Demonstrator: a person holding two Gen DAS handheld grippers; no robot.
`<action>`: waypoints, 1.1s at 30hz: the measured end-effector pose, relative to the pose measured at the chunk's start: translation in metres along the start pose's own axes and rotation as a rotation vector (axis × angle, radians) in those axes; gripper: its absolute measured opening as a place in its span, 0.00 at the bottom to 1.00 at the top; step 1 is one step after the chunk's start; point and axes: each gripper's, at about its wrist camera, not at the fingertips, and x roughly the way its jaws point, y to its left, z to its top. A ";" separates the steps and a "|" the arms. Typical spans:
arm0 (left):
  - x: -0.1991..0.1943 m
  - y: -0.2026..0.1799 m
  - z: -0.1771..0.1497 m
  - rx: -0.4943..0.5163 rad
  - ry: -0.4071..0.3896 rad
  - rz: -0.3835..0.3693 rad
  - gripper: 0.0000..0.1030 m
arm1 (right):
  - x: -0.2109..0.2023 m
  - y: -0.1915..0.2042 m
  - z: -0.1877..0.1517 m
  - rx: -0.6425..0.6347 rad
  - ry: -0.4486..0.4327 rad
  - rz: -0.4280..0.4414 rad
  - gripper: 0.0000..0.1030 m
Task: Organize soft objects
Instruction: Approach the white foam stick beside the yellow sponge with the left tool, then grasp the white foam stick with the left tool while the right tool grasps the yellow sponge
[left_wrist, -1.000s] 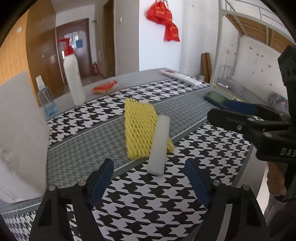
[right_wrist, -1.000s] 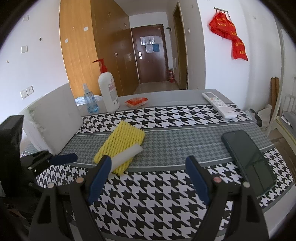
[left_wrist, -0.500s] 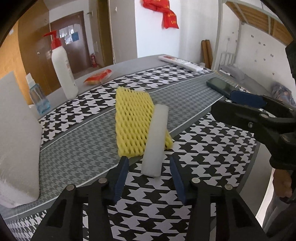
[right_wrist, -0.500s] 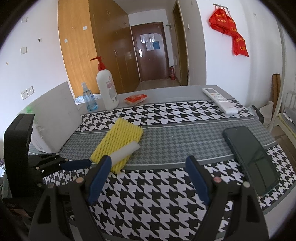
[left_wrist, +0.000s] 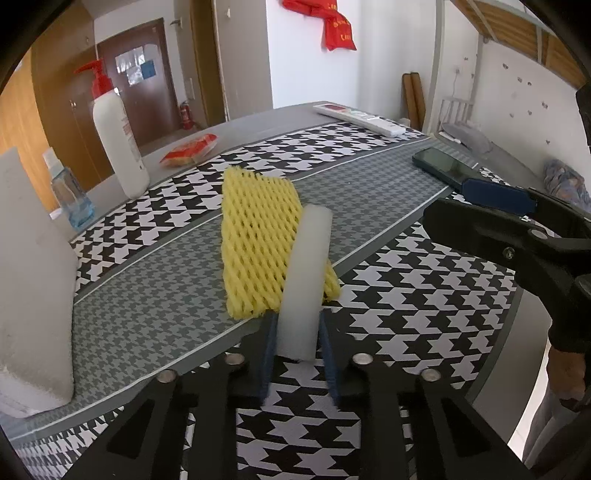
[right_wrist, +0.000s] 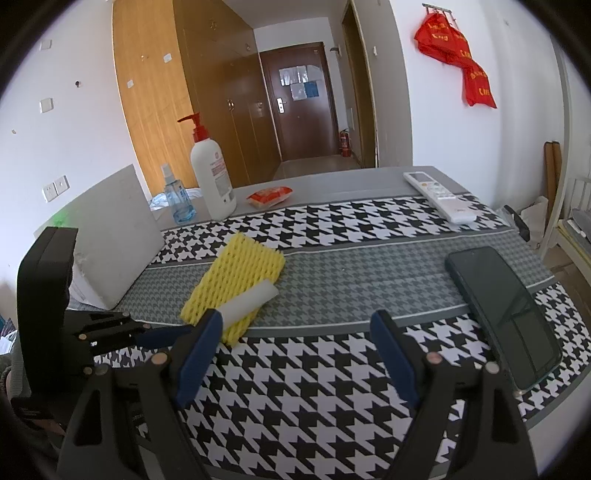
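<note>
A white foam roll (left_wrist: 306, 277) lies across the near right corner of a yellow foam net sleeve (left_wrist: 255, 240) on the houndstooth table runner. My left gripper (left_wrist: 297, 354) is shut on the near end of the white roll. In the right wrist view the roll (right_wrist: 249, 301) and the yellow sleeve (right_wrist: 236, 280) lie left of centre. My right gripper (right_wrist: 295, 354) is open and empty, low over the runner, to the right of the roll.
A white foam board (left_wrist: 26, 280) leans at the left. A white pump bottle (left_wrist: 116, 140), a small blue spray bottle (left_wrist: 72, 195) and an orange packet (left_wrist: 190, 149) stand at the back. A remote (right_wrist: 439, 197) and a black phone (right_wrist: 504, 314) lie to the right.
My left gripper has moved forward onto the near end of the white roll and its fingers have closed from wide open onto it. The right gripper has hardly moved.
</note>
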 end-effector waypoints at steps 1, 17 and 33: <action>0.000 0.000 0.000 -0.002 0.000 0.000 0.19 | -0.001 0.000 0.000 0.002 -0.001 -0.001 0.83; -0.043 0.009 -0.012 -0.013 -0.107 -0.037 0.16 | -0.004 0.013 0.003 0.001 -0.003 -0.011 0.83; -0.076 0.048 -0.031 -0.107 -0.185 0.021 0.16 | 0.022 0.062 0.006 -0.075 0.056 0.050 0.83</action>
